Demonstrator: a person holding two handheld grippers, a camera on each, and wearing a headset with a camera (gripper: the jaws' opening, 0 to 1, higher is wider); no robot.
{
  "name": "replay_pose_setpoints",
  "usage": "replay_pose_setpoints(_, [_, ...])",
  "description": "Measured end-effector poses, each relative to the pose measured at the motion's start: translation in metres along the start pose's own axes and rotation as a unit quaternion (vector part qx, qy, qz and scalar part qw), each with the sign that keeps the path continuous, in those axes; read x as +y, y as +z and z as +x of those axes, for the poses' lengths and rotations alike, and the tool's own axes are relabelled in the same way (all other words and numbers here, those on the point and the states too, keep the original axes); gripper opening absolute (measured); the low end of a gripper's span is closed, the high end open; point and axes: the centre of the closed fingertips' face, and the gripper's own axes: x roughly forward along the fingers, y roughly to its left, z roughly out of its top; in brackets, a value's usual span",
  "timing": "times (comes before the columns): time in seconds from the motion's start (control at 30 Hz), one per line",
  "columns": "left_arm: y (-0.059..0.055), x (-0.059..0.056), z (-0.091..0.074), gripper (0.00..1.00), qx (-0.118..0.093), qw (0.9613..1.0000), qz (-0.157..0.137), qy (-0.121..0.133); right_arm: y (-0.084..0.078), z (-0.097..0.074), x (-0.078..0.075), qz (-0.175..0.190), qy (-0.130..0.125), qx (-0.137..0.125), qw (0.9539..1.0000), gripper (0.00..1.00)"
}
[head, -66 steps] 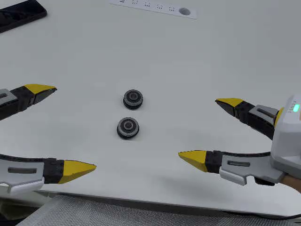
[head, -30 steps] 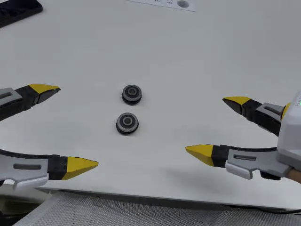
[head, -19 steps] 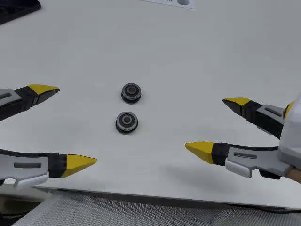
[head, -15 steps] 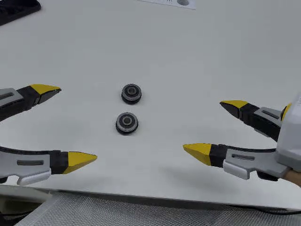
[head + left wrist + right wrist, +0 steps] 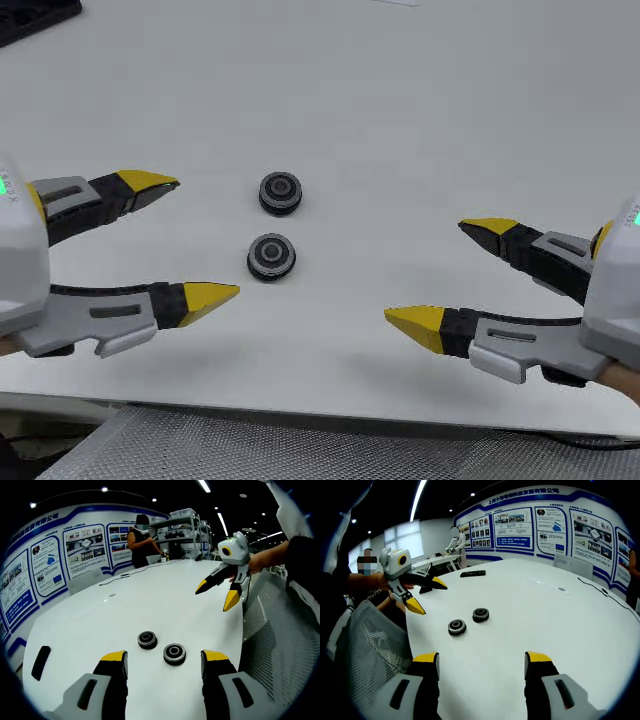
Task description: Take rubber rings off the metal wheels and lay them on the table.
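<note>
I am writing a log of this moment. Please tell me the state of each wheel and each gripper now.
Near wheel: lies flat on the table, rubber ring on it, untouched.
Far wheel: lies flat, rubber ring on it, apart from the near wheel.
Left gripper: open, fingers empty, left of the wheels.
Right gripper: open, fingers empty, right of the wheels.

The rings [image 5: 271,273] on the wheels [image 5: 280,192] are too small to make out. Far left of the wheels, a black slab [image 5: 30,12] is cut off.
</note>
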Motion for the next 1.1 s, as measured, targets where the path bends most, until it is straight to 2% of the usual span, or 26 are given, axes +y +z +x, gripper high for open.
replay_pose_setpoints(0.17, [0.003, -0.001, 0.008, 0.56, -0.008, 0.9999, -0.002, -0.011, 0.002, -0.003, -0.006, 0.011, -0.010, -0.005, 0.9999, 0.66])
replay_pose_setpoints(0.3, [0.001, -0.002, 0.016, 0.52, -0.001, 0.9998, -0.009, -0.019, 0.006, -0.005, -0.010, 0.027, -0.020, -0.018, 0.9993, 0.65])
replay_pose_setpoints(0.4, [0.004, -0.002, 0.024, 0.46, -0.007, 0.9995, -0.011, -0.029, 0.005, -0.004, -0.009, 0.034, -0.020, -0.020, 0.9990, 0.63])
replay_pose_setpoints(0.47, [0.002, -0.002, 0.031, 0.45, -0.001, 0.9994, -0.006, -0.035, 0.005, -0.003, -0.008, 0.038, -0.018, -0.021, 0.9989, 0.63])
replay_pose_setpoints(0.5, [-0.001, -0.002, 0.035, 0.45, 0.012, 0.9992, 0.003, -0.038, 0.004, -0.003, -0.007, 0.040, -0.016, -0.020, 0.9989, 0.63])
replay_pose_setpoints(0.67, [-0.007, -0.009, 0.047, 0.43, 0.026, 0.9976, 0.021, -0.061, 0.004, -0.002, -0.007, 0.045, -0.014, -0.021, 0.9987, 0.62])
replay_pose_setpoints(0.87, [-0.016, -0.010, 0.054, 0.38, 0.034, 0.9971, 0.020, -0.065, 0.002, -0.002, -0.009, 0.038, -0.017, -0.014, 0.9990, 0.61])
replay_pose_setpoints(1.0, [-0.024, -0.013, 0.055, 0.32, 0.049, 0.9957, 0.020, -0.075, 0.002, -0.002, -0.011, 0.041, -0.019, -0.015, 0.9989, 0.60])
replay_pose_setpoints(1.1, [-0.024, -0.013, 0.056, 0.29, 0.050, 0.9956, 0.026, -0.075, 0.001, -0.001, -0.011, 0.044, -0.017, -0.013, 0.9988, 0.60])
